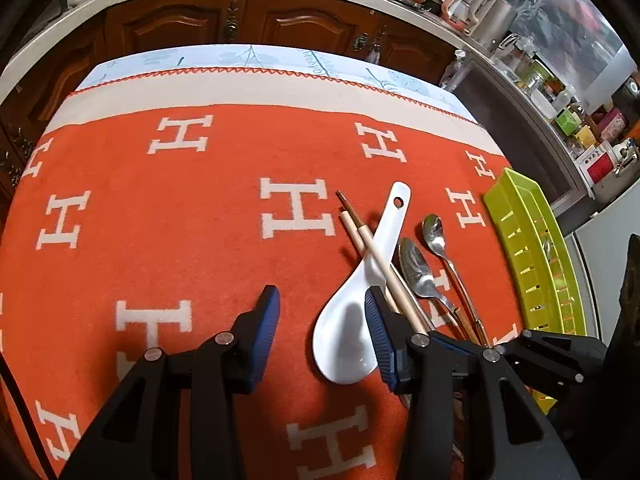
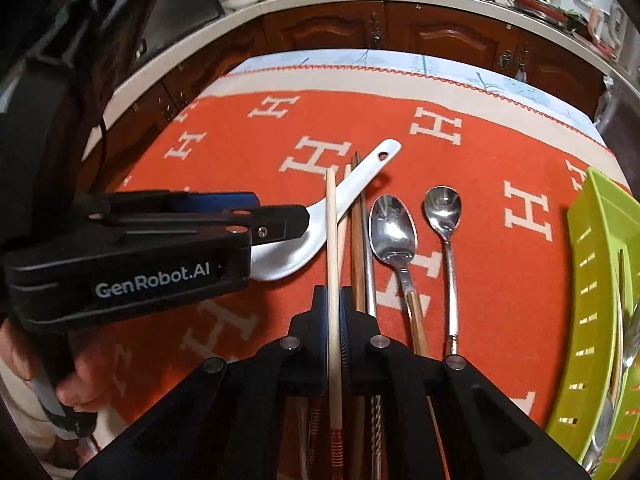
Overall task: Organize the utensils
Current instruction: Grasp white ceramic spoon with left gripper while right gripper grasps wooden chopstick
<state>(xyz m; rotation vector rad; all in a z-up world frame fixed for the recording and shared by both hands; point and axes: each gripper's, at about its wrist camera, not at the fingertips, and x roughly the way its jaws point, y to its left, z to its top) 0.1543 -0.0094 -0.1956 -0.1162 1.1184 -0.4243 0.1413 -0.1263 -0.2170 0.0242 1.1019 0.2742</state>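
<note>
1. Working left to right across the orange cloth on the worktop (image 2: 500,152): your left tongs (image 1: 322,302) stand apart with nothing between the pads, one pad over bare cloth, the other over the bowl of the white ceramic spoon (image 2: 344,196).
2. White ceramic spoon: lies bowl toward you, handle angled away, with chopsticks crossing its neck. Judge it stiff, glazed, slippery and chippable. Take it at the narrow neck, not the wide bowl, and only once the sticks are off it.
3. Pale chopstick (image 2: 331,240): your right tongs (image 2: 331,300) are clamped on it, pads closed against the shaft toward its near end. It reads as light, stiff and round, so it may roll or pivot in the grip; the long free end will swing.
4. Brown chopstick (image 2: 358,240) and a metal rod (image 2: 371,288) lie just right of the held one, touching or nearly so; whether the pads catch them too, you cannot tell.
5. Large steel spoon (image 2: 394,228) and small steel spoon (image 2: 443,208): side by side, bowls away. Likely smooth, slick and heavier; grip mid-handle.
6. Green basket (image 2: 596,280): far right, at the cloth's edge, with some utensils already inside. Probably the drop point.
</note>
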